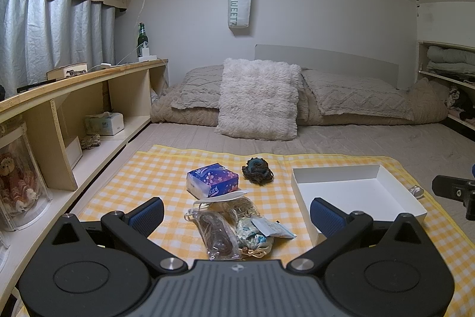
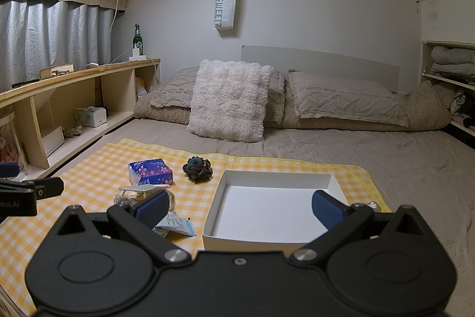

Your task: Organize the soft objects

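- On the bed, a yellow checked cloth (image 1: pixel 124 183) carries every item of the task.
- White box (image 1: pixel 383 183): sits at the right of the cloth, nothing inside it.
- Tissue pack (image 1: pixel 212 178), dark knitted piece (image 1: pixel 257 170) and a heap of small plastic packets (image 1: pixel 231 225): all lie left of the box, outside it.
- Left claw (image 1: pixel 237 216): fingers spread apart, holding nothing, above the heap of packets.
- Right claw (image 2: pixel 240 207): fingers likewise apart, holding nothing, over the near wall of the box.
- Progress, as judged: no item sorted yet; every soft object remains to be placed.
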A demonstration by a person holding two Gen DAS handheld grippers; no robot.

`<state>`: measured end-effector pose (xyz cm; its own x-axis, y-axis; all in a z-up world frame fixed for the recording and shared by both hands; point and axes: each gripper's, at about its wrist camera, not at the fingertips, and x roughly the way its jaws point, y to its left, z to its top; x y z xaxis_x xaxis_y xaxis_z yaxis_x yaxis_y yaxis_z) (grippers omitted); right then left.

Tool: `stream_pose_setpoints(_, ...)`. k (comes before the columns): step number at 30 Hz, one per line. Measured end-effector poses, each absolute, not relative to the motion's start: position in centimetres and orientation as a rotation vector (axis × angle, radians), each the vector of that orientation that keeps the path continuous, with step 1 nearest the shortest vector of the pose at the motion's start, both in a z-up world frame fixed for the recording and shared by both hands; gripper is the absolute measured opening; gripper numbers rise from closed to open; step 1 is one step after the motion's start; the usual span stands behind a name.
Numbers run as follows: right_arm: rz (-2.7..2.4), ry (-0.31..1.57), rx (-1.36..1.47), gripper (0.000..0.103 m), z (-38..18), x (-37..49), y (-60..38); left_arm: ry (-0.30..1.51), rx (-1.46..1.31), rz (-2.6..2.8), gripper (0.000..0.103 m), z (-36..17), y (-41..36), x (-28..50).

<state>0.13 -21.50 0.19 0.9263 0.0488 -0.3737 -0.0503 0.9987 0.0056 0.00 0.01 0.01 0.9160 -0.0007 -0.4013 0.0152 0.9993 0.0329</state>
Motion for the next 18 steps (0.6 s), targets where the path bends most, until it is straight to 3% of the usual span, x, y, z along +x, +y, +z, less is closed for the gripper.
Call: stream_pose_setpoints(18,0.079,0.246,0.012,0.103,4.3,2.3,-22.7,0.377,0.013,0.064,0.103,2.9,1.4,2.0)
